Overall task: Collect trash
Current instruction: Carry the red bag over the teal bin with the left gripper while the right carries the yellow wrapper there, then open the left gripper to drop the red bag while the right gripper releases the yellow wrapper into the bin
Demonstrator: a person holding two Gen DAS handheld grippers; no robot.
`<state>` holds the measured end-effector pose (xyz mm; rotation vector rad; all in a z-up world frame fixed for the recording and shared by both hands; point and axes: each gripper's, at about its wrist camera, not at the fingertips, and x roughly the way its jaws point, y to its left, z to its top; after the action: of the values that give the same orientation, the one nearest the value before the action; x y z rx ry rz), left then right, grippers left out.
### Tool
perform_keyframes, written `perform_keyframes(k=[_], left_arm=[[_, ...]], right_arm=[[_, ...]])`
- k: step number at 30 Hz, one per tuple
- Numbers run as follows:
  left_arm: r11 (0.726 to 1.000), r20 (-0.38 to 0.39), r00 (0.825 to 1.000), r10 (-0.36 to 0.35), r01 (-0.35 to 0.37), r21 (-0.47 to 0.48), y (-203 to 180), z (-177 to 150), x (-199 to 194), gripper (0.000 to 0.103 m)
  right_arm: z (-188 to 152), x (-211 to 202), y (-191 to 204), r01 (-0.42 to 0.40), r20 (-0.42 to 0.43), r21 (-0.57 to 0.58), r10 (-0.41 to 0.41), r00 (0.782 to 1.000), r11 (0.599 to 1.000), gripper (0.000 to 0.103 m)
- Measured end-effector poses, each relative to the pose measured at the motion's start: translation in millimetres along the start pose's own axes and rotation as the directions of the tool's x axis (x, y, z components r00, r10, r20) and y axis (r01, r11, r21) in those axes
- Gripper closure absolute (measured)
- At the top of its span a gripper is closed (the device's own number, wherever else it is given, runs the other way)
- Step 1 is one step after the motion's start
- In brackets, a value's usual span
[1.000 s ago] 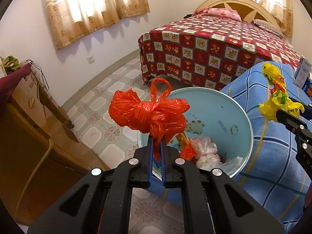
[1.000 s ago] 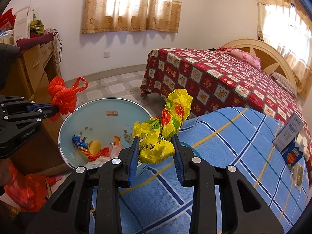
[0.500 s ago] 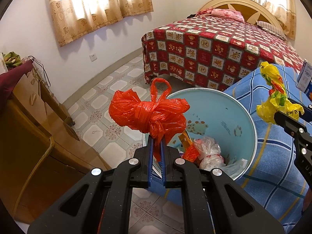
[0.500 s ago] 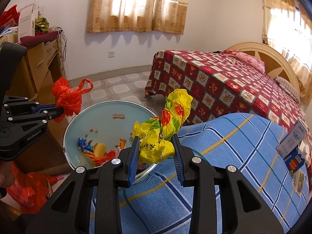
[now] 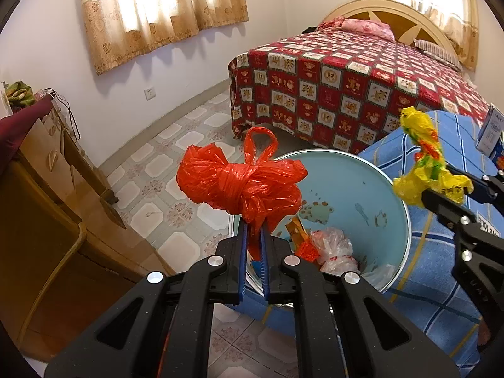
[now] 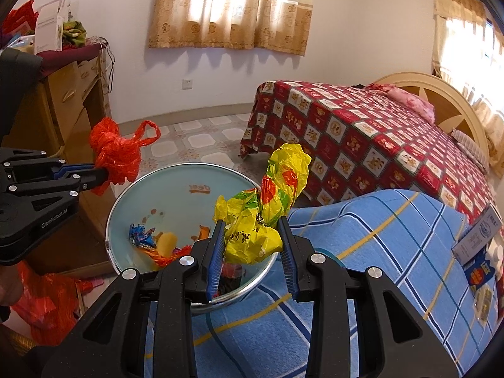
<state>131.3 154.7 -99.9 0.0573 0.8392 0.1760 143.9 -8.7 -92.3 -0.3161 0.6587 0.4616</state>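
Note:
My left gripper is shut on a knotted red plastic bag and holds it above the near rim of a light blue trash bin. The bag also shows in the right wrist view. My right gripper is shut on a crumpled yellow wrapper and holds it over the bin's right side. The wrapper also shows in the left wrist view. Several wrappers and small bags lie in the bin.
A table with a blue checked cloth stands right of the bin, with boxes on it. A bed with a red patterned cover is behind. A wooden cabinet stands left. Red bags lie on the tiled floor.
Both grippers have moved a little closer to the bin while holding their trash. The bin looks slightly larger in both views.

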Motion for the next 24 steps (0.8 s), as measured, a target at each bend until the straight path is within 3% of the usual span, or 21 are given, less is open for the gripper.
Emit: perform_keyframes(k=[4, 6, 8, 10, 12, 14, 18, 21, 24], left_arm=[[1.000, 0.013, 1.000, -0.004, 0.004, -0.004, -1.2, 0.5, -1.6, 0.091], [1.000, 0.015, 1.000, -0.010, 0.010, -0.011, -0.5, 0.8, -2.5, 0.078], [1.000, 0.024, 1.000, -0.013, 0.013, -0.013, -0.8, 1.2, -4.3, 0.074], [0.999, 0.023, 0.999, -0.026, 0.026, -0.024, 1.0, 1.8, -5.9, 0.056], [0.999, 0.034, 0.999, -0.031, 0.032, -0.029, 1.1, 1.8, -9.6, 0.050], [0.999, 0.049, 0.998, -0.040, 0.041, -0.021, 0.0, 0.5, -16.5, 0.050], [0.998, 0.092, 0.994, -0.054, 0.057, -0.023, 0.7, -1.1, -37.3, 0.036], [0.998, 0.144, 0.988, -0.057, 0.061, -0.020, 0.9, 0.3, -58.0, 0.032], [0.997, 0.194, 0.979, -0.067, 0.073, -0.024, 1.0, 2.1, -79.6, 0.029]], right_arm=[[3.0, 4.5, 1.4, -0.014, 0.007, 0.001, 0.014, 1.000, 1.000, 0.068], [2.2, 4.3, 0.7, -0.010, 0.018, 0.005, 0.010, 1.000, 1.000, 0.063], [0.9, 4.2, -0.5, -0.005, 0.025, 0.014, 0.004, 1.000, 1.000, 0.046], [-0.1, 3.7, -3.0, -0.001, 0.026, 0.028, 0.000, 1.000, 1.000, 0.042], [-0.1, -0.6, -6.0, -0.001, 0.030, 0.048, 0.000, 1.000, 0.999, 0.040], [-1.6, -11.4, -11.3, 0.005, 0.045, 0.082, -0.008, 0.999, 0.997, 0.037], [-9.5, -50.3, -17.4, 0.043, 0.109, 0.136, -0.058, 0.992, 0.990, 0.033], [-17.7, -72.0, -18.0, 0.069, 0.142, 0.158, -0.092, 0.986, 0.985, 0.032], [-23.7, -104.6, -17.9, 0.110, 0.199, 0.179, -0.145, 0.969, 0.978, 0.029]])
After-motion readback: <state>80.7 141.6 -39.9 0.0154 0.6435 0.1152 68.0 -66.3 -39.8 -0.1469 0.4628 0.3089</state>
